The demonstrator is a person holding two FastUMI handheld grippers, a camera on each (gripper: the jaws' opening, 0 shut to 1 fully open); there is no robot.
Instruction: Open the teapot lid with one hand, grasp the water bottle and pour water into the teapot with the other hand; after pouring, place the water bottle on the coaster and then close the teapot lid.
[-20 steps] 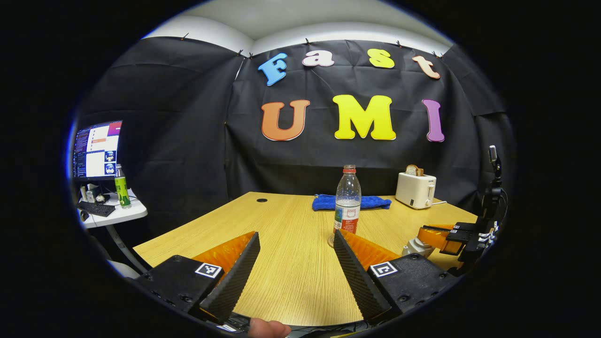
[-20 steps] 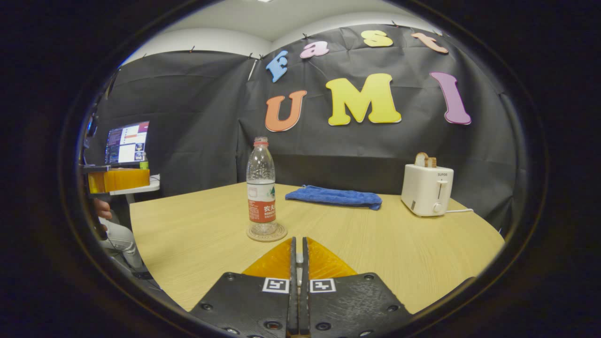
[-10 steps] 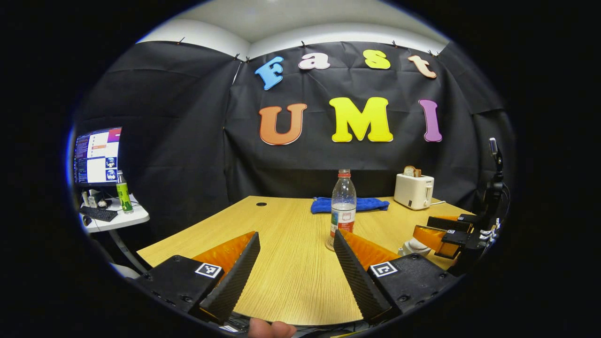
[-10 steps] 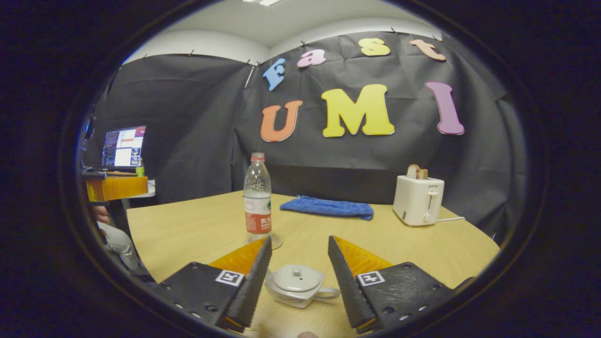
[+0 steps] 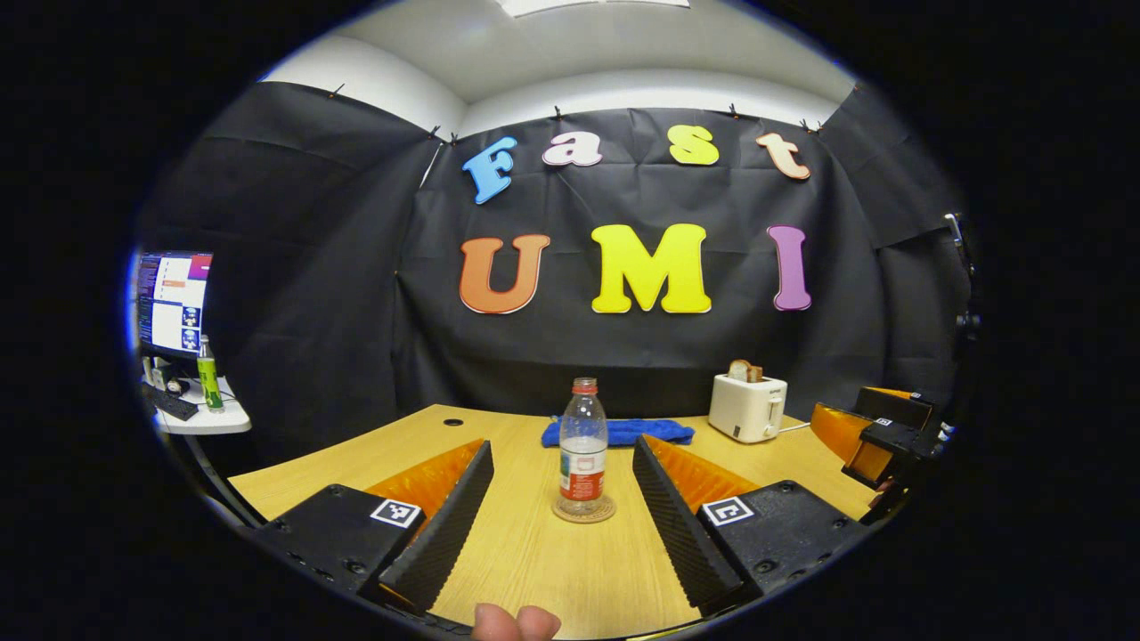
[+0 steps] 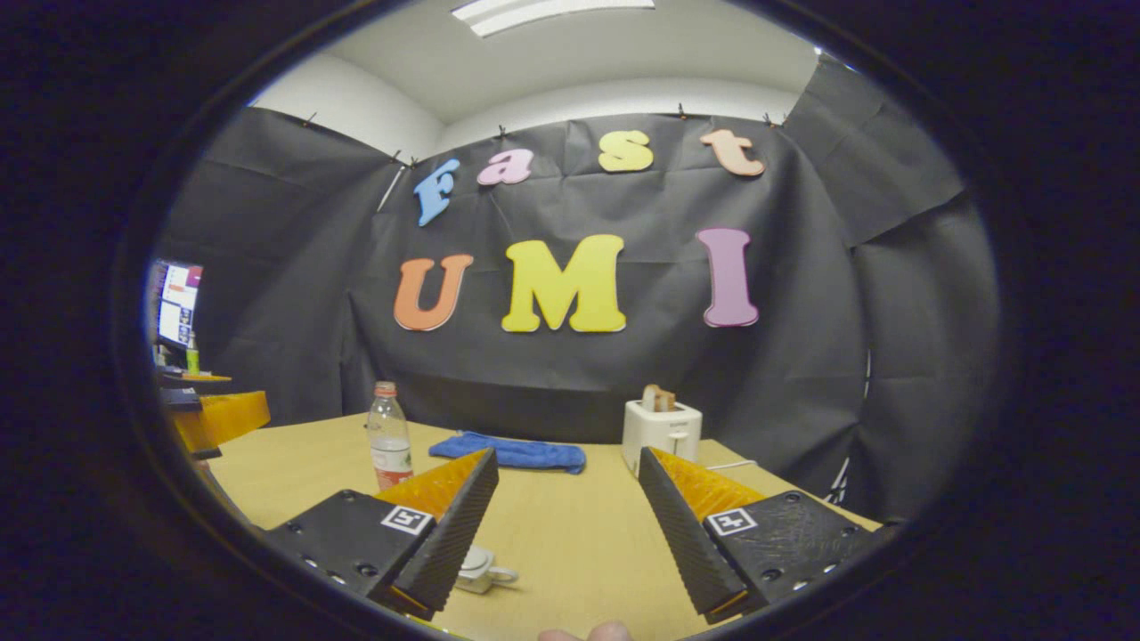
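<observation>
A clear water bottle [image 5: 583,450] with a red label stands upright on a round coaster [image 5: 583,512] in the middle of the wooden table [image 5: 534,570]. My left gripper [image 5: 561,442] is open, well short of the bottle, with nothing between its fingers. In the right gripper view the white teapot [image 6: 478,570] sits low on the table with its lid on, half hidden behind one finger. My right gripper [image 6: 568,450] is open above and behind the teapot. The bottle [image 6: 389,436] stands farther off to the left.
A blue cloth [image 6: 512,451] and a white toaster [image 6: 659,427] with bread lie at the table's far side. A side desk with a monitor [image 5: 169,303] and a green bottle [image 5: 208,374] stands left. The right gripper [image 5: 877,436] shows at the right edge, and the left gripper [image 6: 223,414] at the left edge.
My right gripper went from shut to open and drew back from the teapot. My left gripper also pulled back from the bottle, and both views tilted upward.
</observation>
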